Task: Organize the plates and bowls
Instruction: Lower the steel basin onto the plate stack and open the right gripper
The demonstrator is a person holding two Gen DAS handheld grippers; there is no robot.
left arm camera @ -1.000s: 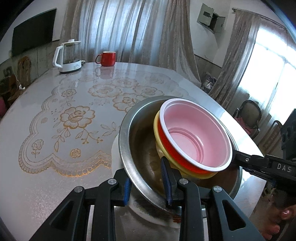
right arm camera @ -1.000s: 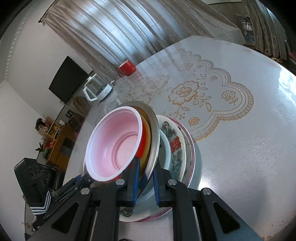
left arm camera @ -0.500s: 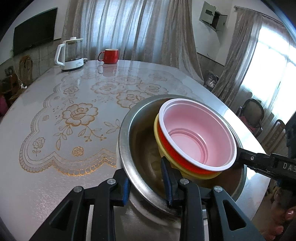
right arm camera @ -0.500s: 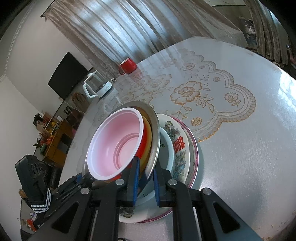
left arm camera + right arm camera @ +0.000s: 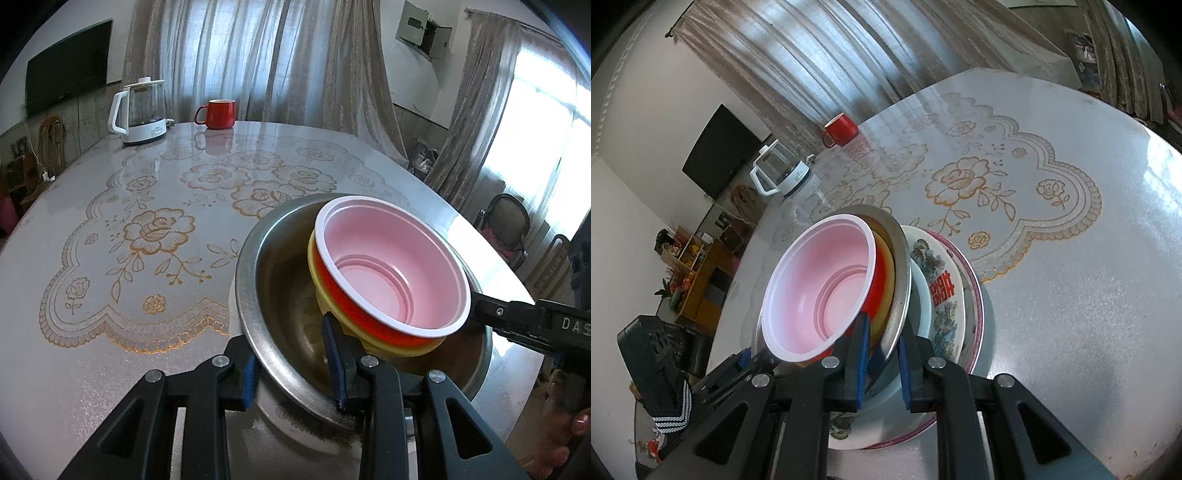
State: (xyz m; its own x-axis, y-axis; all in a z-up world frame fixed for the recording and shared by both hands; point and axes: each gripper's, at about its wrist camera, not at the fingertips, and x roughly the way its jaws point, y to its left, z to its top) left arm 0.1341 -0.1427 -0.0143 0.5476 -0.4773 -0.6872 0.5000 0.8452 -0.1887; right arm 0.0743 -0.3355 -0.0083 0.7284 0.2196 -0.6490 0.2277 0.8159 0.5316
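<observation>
L gripper (image 5: 293, 367) & R gripper (image 5: 881, 356) both straddled steel bowl (image 5: 280, 266) rim; R jaws opening, L grip uncertain.

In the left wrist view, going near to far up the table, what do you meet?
Left claw → steel bowl holding the pink bowl → red mug.

You see only the rim of the yellow bowl (image 5: 373, 341); the pink bowl (image 5: 391, 269) hides the rest. The steel bowl (image 5: 899, 288) conceals most of the patterned plates (image 5: 945, 295).
</observation>
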